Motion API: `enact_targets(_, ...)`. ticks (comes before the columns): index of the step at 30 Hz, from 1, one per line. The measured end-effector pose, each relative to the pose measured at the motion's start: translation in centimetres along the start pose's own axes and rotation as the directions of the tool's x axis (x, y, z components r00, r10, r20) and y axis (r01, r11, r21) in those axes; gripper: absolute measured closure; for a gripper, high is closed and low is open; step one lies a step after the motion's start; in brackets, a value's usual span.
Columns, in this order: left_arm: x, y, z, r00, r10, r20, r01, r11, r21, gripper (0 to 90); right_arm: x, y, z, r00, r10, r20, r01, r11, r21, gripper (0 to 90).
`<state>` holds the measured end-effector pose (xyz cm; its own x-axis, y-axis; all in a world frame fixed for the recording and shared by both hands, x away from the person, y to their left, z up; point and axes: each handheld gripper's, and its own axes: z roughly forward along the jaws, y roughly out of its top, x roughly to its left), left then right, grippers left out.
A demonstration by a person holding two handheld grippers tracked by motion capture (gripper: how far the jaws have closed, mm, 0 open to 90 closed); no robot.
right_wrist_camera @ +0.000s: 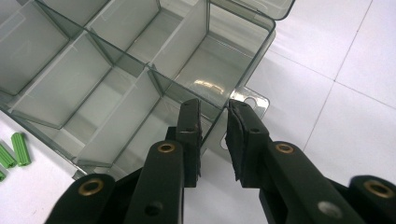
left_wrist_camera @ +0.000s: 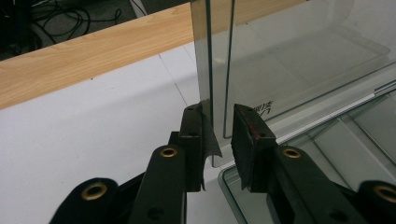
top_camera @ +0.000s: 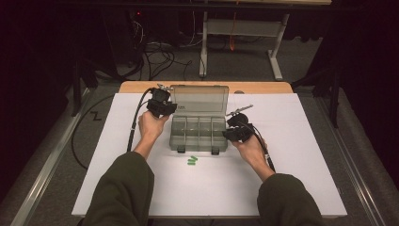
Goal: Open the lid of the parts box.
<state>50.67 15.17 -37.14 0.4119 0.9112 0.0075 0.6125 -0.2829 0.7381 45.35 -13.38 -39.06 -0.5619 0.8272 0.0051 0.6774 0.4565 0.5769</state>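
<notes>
A clear compartment box point(top_camera: 197, 149) stands open mid-table, its lid point(top_camera: 200, 99) upright at the back. My left gripper point(top_camera: 164, 107) is at the lid's left edge; in the left gripper view the lid point(left_wrist_camera: 280, 51) edge stands between the jaws of the left gripper point(left_wrist_camera: 219, 135), and both pads lie against it. My right gripper point(top_camera: 229, 134) is shut on the right-hand wall of the box point(right_wrist_camera: 93, 84), which runs up between the pads of the right gripper point(right_wrist_camera: 214, 135). The compartments look empty. Green plastic plugs point(top_camera: 192, 160) lie in front of the box, also at the left edge in the right gripper view point(right_wrist_camera: 16, 149).
The box sits on a white board point(top_camera: 291, 165) over a wooden tabletop point(top_camera: 141, 87). Cables point(top_camera: 160, 56) and a white table frame point(top_camera: 235, 28) are on the floor beyond. A hanging tab point(right_wrist_camera: 250, 98) sticks out from the box's right side.
</notes>
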Motion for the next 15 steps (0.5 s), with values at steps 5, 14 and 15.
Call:
enact_targets(5,0.1,-0.5,1.1,1.0,-0.006,0.007,0.005,0.9982,0.06,76.1,-0.1,0.0,0.0,1.0,-0.003,-0.004,0.003,1.0,-0.002,77.2)
enact_targets(14,0.7,-1.4,1.7,0.9964,-0.063,0.057,0.058,0.9946,0.086,77.0,-0.1,0.0,0.0,1.0,-0.003,-0.007,0.003,1.0,-0.004,77.2)
enact_targets(15,0.7,-1.4,1.8,0.9968,-0.061,0.052,0.057,0.9948,0.085,77.1,-0.2,0.0,0.0,1.0,-0.003,-0.009,0.003,1.0,-0.005,77.2)
